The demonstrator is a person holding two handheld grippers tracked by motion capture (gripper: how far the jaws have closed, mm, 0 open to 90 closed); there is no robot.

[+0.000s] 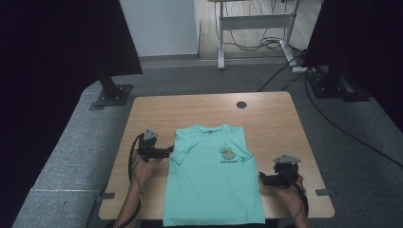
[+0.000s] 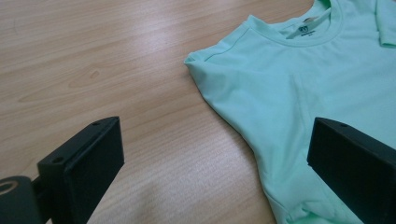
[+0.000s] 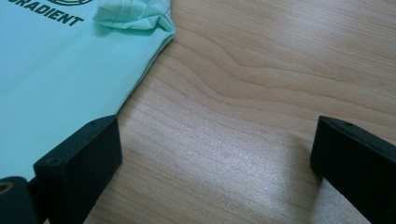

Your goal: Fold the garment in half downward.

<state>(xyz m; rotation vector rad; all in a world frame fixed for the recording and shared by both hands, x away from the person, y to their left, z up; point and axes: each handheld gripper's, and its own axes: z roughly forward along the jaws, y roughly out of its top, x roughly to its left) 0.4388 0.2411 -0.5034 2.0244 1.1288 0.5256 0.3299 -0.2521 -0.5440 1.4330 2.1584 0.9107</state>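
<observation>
A mint-green T-shirt [image 1: 214, 180] lies flat on the wooden table [image 1: 275, 118], collar away from me, both sleeves folded in over the chest, a dark logo on its front. Its hem hangs over the near table edge. My left gripper [image 1: 166, 152] rests at the shirt's left shoulder edge, open; in the left gripper view the jaws straddle the shirt's [image 2: 299, 93] side edge. My right gripper [image 1: 263, 179] sits at the shirt's right side, open, with the shirt's [image 3: 60, 74] edge beside its left jaw and bare wood between the jaws.
A round cable hole [image 1: 241, 104] sits near the table's far edge. Dark panels on stands [image 1: 113, 92] flank the table on grey carpet. Another desk's legs [image 1: 221, 52] and cables lie beyond.
</observation>
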